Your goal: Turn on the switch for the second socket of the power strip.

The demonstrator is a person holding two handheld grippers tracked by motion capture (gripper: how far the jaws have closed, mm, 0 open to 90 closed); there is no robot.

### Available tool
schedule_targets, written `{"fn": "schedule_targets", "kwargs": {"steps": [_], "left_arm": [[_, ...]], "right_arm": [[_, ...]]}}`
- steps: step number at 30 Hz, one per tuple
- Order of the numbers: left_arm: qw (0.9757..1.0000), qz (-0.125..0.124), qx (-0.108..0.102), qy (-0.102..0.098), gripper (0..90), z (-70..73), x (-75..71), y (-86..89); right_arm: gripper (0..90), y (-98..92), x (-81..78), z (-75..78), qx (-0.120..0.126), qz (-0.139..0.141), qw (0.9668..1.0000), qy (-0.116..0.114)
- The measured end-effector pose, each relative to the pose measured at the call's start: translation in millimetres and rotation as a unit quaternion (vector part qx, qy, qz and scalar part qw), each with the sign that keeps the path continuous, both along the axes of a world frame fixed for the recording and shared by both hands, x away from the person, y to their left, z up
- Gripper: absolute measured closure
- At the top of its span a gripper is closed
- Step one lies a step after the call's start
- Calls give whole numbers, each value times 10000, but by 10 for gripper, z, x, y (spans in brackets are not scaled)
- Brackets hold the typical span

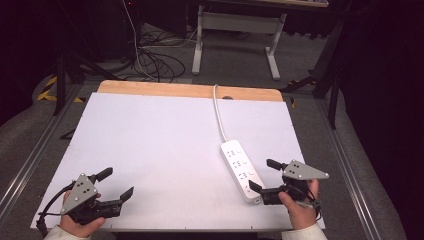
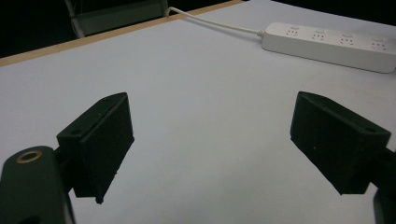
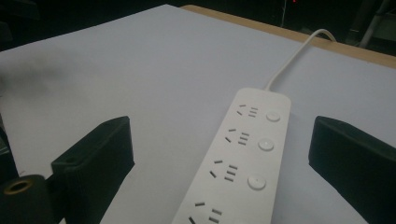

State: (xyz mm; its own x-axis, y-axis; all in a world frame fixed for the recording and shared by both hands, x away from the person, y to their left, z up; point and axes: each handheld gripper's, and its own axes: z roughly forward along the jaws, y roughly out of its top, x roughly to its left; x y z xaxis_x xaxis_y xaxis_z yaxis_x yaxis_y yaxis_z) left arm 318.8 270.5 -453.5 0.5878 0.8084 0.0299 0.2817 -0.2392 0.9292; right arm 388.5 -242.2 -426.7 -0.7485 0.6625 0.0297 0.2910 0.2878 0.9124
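Reaching for the white power strip, the right gripper has its jaws wide open around the strip's near end, not squeezing. The left gripper waits open and empty over the white desk. If the jaws close crooked, the strip could slide, tugged by its cord farther back.

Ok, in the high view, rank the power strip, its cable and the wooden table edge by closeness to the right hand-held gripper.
1. Power strip: just left of the right hand-held gripper.
2. Cable: running off the strip's far end.
3. Wooden edge: along the table's far side.
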Motion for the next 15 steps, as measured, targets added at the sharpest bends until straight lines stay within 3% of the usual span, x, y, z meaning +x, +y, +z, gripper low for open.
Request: {"fn": "schedule_targets", "kwargs": {"steps": [15], "left_arm": [[10000, -46, 19, 21, 136, -1, -2, -9]], "right_arm": [[64, -101, -111, -366, -91, -14, 9998, 187]]}}
